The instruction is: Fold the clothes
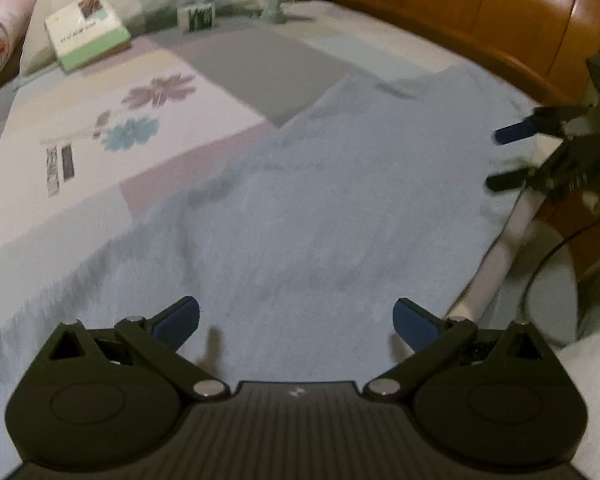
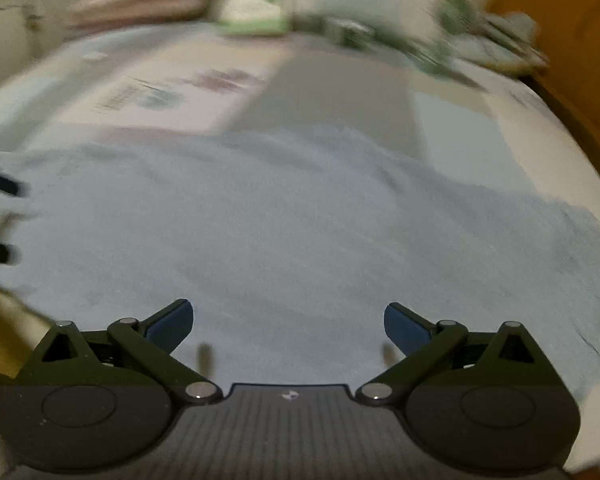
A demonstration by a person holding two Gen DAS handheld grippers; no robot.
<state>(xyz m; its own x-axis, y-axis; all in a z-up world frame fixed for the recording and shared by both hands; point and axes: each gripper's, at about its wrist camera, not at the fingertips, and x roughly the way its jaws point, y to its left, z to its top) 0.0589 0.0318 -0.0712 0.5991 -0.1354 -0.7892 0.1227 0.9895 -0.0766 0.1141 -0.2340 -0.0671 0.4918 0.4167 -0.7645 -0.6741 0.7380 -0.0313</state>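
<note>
Patchwork bedspread (image 1: 204, 92), pale blue garment (image 1: 320, 208) spread flat

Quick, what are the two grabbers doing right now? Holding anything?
Left gripper: open, holding nothing, above the blue garment.
Right gripper: open, holding nothing, above the same garment.

No legible text; print on green-white box (image 1: 87, 26) and small card (image 1: 200, 17) too blurred.

Pale blue garment (image 1: 320, 200), spread flat on patchwork bed cover, few wrinkles, reaches bed edge.
</note>
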